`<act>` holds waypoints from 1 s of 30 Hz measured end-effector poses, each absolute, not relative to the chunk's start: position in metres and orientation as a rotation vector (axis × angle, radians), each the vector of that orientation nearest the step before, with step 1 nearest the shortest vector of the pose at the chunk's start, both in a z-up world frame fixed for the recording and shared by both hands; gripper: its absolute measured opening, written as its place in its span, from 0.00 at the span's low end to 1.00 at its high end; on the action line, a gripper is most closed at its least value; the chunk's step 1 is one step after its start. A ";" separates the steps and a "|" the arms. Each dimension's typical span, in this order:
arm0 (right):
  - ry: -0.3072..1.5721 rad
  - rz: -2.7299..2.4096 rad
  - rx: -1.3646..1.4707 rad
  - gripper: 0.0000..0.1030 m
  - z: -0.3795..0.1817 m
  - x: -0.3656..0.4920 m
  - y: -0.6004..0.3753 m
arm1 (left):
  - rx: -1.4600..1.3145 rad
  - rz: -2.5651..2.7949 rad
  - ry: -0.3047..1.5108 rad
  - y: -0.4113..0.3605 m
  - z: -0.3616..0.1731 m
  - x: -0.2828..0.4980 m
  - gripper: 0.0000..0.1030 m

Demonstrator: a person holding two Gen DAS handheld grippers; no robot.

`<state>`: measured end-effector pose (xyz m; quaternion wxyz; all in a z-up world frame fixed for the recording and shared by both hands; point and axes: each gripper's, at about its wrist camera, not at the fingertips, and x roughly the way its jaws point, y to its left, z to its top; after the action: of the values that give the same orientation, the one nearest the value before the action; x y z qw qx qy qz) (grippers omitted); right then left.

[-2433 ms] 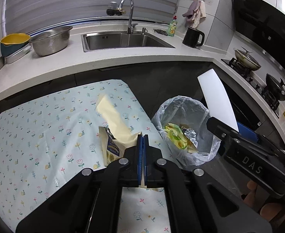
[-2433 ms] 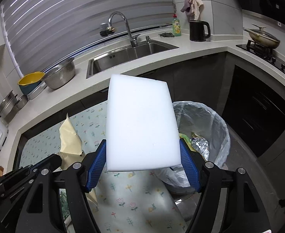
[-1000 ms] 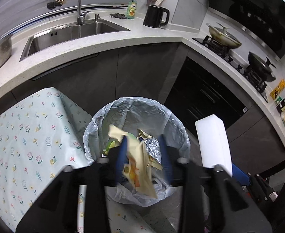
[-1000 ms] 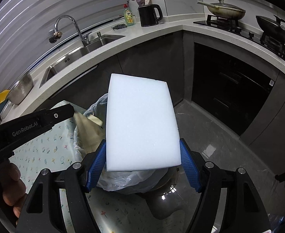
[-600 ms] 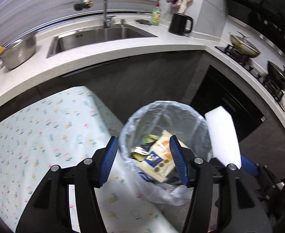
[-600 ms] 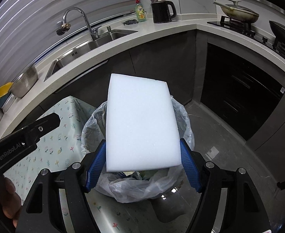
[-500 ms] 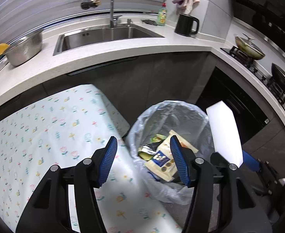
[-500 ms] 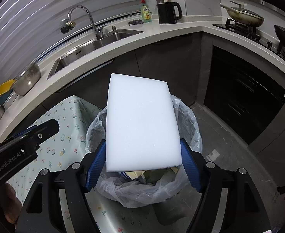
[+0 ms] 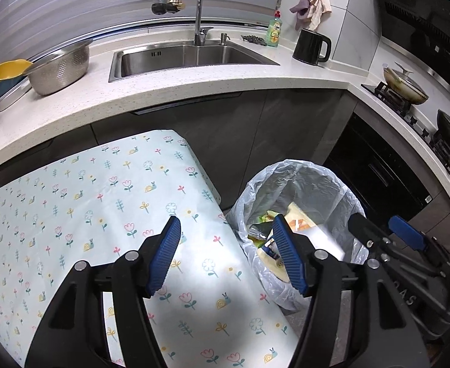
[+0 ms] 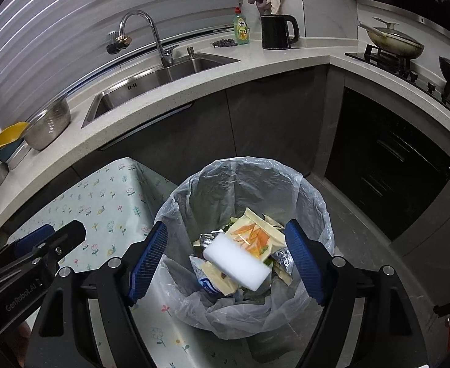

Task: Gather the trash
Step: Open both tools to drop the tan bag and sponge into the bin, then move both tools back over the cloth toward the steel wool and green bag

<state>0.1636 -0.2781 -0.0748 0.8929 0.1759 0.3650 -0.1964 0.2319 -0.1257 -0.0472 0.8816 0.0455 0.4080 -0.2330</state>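
The white foam block (image 10: 236, 261) lies in the bin (image 10: 314, 202) – light, stiff, gripped across its flat faces; both left gripper (image 9: 229, 256) and right gripper (image 10: 225, 260) jaws gape wide, empty.

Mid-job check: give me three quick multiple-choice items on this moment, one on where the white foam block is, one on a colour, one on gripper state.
1. Where is the white foam block?
A. On the table
B. In the lined trash bin
C. In the sink

2. What colour are the finger pads?
A. Red
B. Green
C. Blue

3. How is the right gripper?
A. Open and empty
B. Shut on the block
C. Shut on a wrapper

Answers: 1 B, it lies on the wrappers inside the bag. 2 C, ribbed blue pads show. 3 A, its jaws stand wide apart over the bin.
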 end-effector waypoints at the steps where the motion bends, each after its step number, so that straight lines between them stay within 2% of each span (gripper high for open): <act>1: 0.754 -0.406 0.359 0.74 -0.072 0.162 -0.275 | 0.093 -0.485 0.849 -0.124 -0.046 0.231 0.58; 9: 0.738 -0.382 0.336 0.74 -0.053 0.150 -0.247 | 0.073 -0.456 0.838 -0.096 -0.036 0.221 0.58; 12: 0.734 -0.369 0.337 0.74 -0.046 0.142 -0.235 | 0.065 -0.433 0.828 -0.079 -0.030 0.212 0.65; 20: 0.735 -0.295 0.313 0.74 -0.029 0.121 -0.178 | 0.067 -0.353 0.795 -0.016 -0.017 0.183 0.69; 30: 0.760 -0.168 0.270 0.75 -0.026 0.108 -0.099 | 0.047 -0.215 0.769 0.073 -0.016 0.149 0.81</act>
<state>0.1083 -0.0987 -0.0262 0.9164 0.1311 0.3693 -0.0815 0.1487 0.0735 -0.0163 0.9210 0.0227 0.3744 -0.1047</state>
